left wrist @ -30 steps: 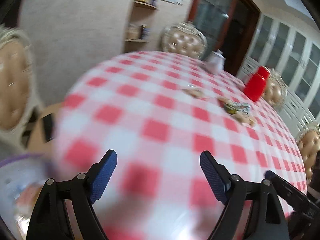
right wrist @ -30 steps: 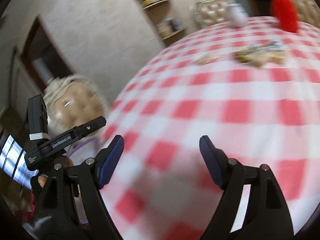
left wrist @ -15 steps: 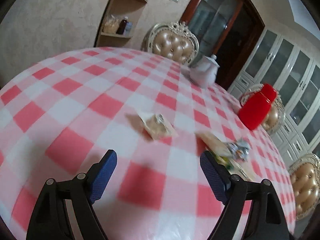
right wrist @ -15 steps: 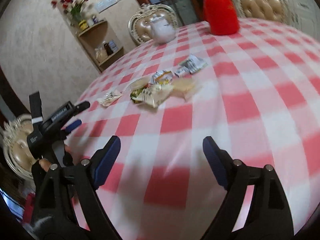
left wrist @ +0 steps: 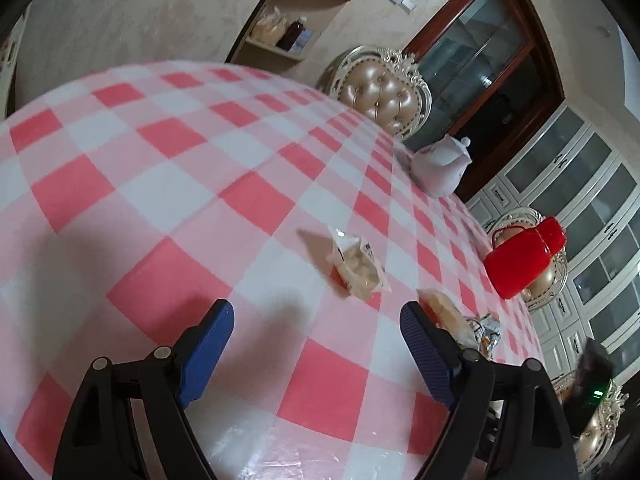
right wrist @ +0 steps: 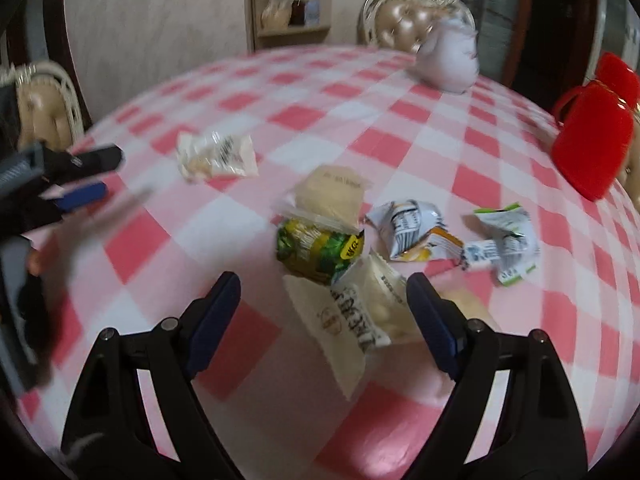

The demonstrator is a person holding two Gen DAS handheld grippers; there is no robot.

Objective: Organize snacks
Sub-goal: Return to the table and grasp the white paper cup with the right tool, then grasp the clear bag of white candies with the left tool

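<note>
So your left gripper (left wrist: 316, 332) stands wide open over bare checked cloth (left wrist: 168, 168), with nothing between its blue pads. A clear packet (left wrist: 356, 266) of pale biscuits lies alone just beyond its tips, toward the right. Further right, half hidden behind the right finger, the edge of the snack pile (left wrist: 460, 320) shows.

Your right gripper (right wrist: 324, 300) is open too; its jaws have just been closing a little, and they grip nothing. A white packet (right wrist: 360, 312) lies flat on the cloth between the fingers, untouched by either pad. Just beyond it sits a green-and-yellow packet (right wrist: 316, 248), touching a tan packet (right wrist: 332, 196) on its far side. To the right lie two crumpled white wrappers, one with an orange corner (right wrist: 416, 228), one with green trim (right wrist: 504, 240). The lone biscuit packet lies apart at far left (this view is blurred).

A white teapot (left wrist: 440, 168) stands at the far edge, and a red flask (left wrist: 524, 256) at the far right. Padded chairs (left wrist: 380, 92) ring the table.
</note>
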